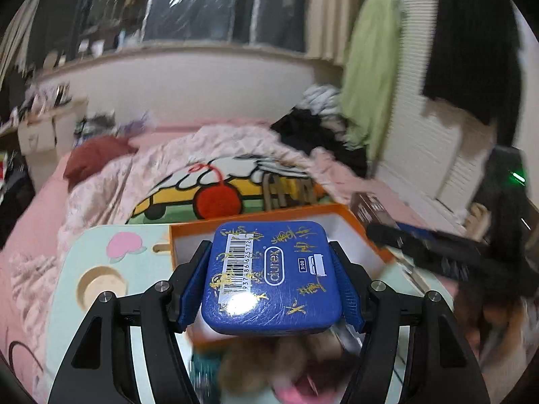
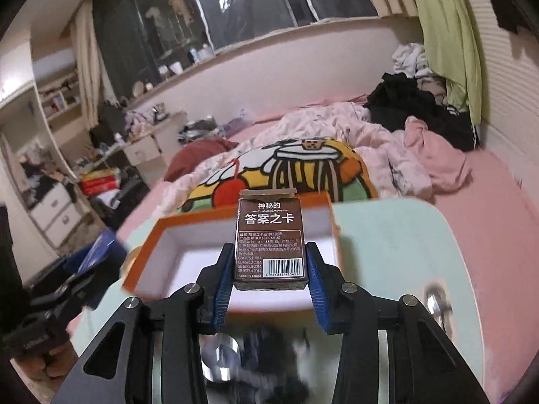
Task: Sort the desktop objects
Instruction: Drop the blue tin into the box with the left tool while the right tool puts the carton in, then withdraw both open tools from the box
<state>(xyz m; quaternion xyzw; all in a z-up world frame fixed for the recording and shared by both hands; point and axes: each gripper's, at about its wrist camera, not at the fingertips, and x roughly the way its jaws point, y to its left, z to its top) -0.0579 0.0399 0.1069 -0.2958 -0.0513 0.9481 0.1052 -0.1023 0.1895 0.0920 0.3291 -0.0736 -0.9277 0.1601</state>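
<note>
My left gripper [image 1: 269,276] is shut on a flat blue tin [image 1: 273,279] with a barcode and gold marks, held above the near part of an open orange box [image 1: 367,235] with a white inside. My right gripper [image 2: 269,269] is shut on a brown card box [image 2: 269,239] with white Chinese text, held over the same orange box [image 2: 148,252]. The right gripper and its brown box also show in the left wrist view [image 1: 421,245] at the right. The left gripper shows blurred in the right wrist view [image 2: 67,282] at the left.
The orange box stands on a pale green lap table [image 1: 67,269] [image 2: 404,252] with a round cup recess [image 1: 101,282], set on a pink bed [image 2: 498,208] with a cartoon blanket [image 2: 303,165] and clothes. Blurred small items lie below both grippers.
</note>
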